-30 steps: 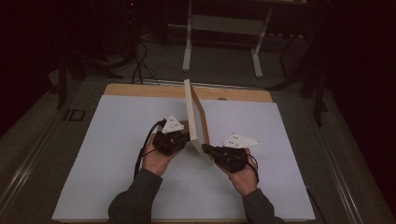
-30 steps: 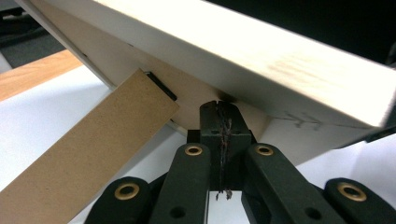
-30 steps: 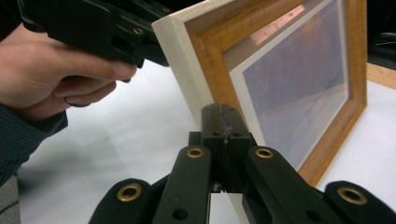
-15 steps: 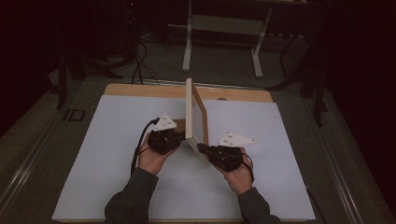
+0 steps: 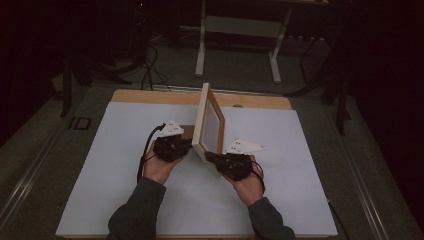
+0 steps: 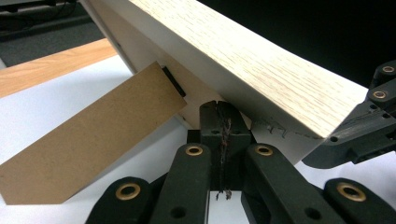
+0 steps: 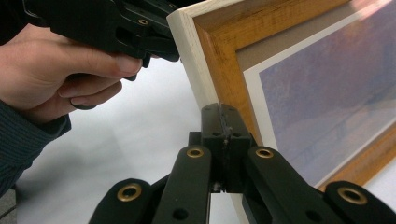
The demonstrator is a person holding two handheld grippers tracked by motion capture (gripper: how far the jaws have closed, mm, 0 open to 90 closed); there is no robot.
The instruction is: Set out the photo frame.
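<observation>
On the white worktop (image 5: 125,200), both grippers, left (image 5: 187,145) and right (image 5: 209,156), press closed fingers against the picture frame (image 5: 210,117), steadying it upright while its cardboard stand (image 6: 88,144) splays behind.

No legible text, label, brand, number or sign anywhere on the table or frame.

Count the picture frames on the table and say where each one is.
1. The picture frame stands on edge near the middle of the white mat, its cardboard easel leg folded out behind; nothing seems hidden.
</observation>
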